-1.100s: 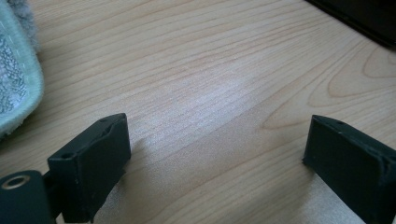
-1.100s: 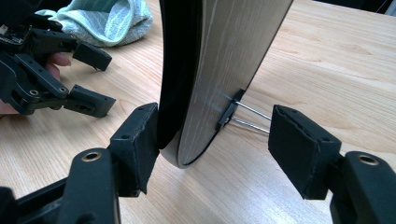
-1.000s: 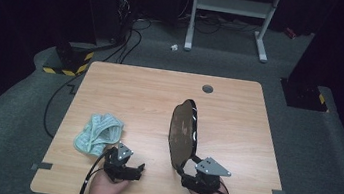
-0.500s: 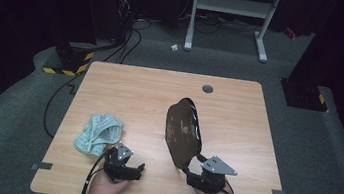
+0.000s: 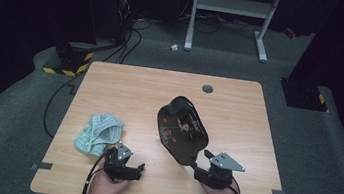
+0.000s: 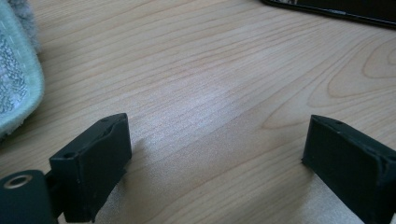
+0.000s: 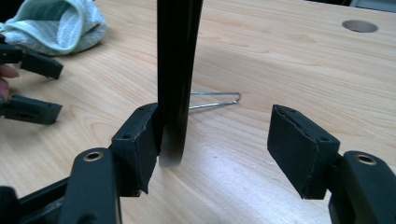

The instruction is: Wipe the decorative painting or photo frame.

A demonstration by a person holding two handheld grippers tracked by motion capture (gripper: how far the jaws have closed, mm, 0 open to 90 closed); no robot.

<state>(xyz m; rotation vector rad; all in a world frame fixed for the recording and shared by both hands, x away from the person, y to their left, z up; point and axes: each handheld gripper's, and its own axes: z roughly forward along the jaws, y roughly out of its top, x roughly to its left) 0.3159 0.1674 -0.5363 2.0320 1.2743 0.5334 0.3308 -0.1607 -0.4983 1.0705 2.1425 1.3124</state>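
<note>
Since the earlier high-view frames the black paddle-shaped board [image 5: 181, 131] has tipped from nearly edge-on to lying back, its printed face now turned up toward the camera. Right gripper [image 7: 224, 140] jaws are spread wide: the board's lower edge [image 7: 175, 70] leans against the left jaw only, the other jaw well clear, so it is propped, not clamped. My read: release has begun and the board could slide or flop flat on the table [image 5: 125, 91]. Left gripper [image 6: 217, 149] sits low at the near edge, jaws wide apart over bare wood, holding nothing. Light green cloth [image 5: 98, 131] lies bunched just beyond the left gripper, well apart from the board, out of the way. A thin bent wire [image 7: 215, 100] rests on the table right behind the board. Small grey grommet [image 5: 207, 88] near the far edge.
</note>
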